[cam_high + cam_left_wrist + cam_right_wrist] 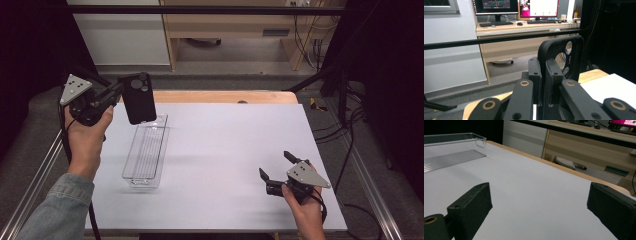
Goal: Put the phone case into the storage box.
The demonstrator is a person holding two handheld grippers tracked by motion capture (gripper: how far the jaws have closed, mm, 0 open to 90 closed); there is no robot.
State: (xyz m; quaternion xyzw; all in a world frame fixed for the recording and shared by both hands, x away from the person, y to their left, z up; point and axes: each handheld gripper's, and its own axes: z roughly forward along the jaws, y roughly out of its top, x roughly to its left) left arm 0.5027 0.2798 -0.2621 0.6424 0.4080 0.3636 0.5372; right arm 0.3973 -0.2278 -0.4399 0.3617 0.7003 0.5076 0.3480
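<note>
At the far-left corner of the counter [225,150], the left gripper [116,92] is raised in the person's left hand [87,135]. Its fingers [551,75] are clamped tight on the edge of a black phone case [137,97], which hangs upright in the air with its camera cut-outs at the top. In the left gripper view the case [571,57] stands on edge just past the fingertips, its open back showing round holes.

Directly below and a little nearer lies a clear plastic tray [147,152]. It is empty, and its long axis runs from the far edge of the counter toward the near edge, slightly slanted. The case hovers over the tray's far end, so the coming move looks like a short drop straight down, with the case turned so its long side follows the tray's length. The left hand is plainly the nearer one for that, and nothing stands between case and tray.

Farther right the white counter is bare. Near the near-right corner the right gripper [276,166] sits low in the right hand [305,210], its fingers [471,205] spread wide with nothing between them and pointing across the surface toward the tray [451,147], well apart from it. It could steady the tray's end if the tray slides.
</note>
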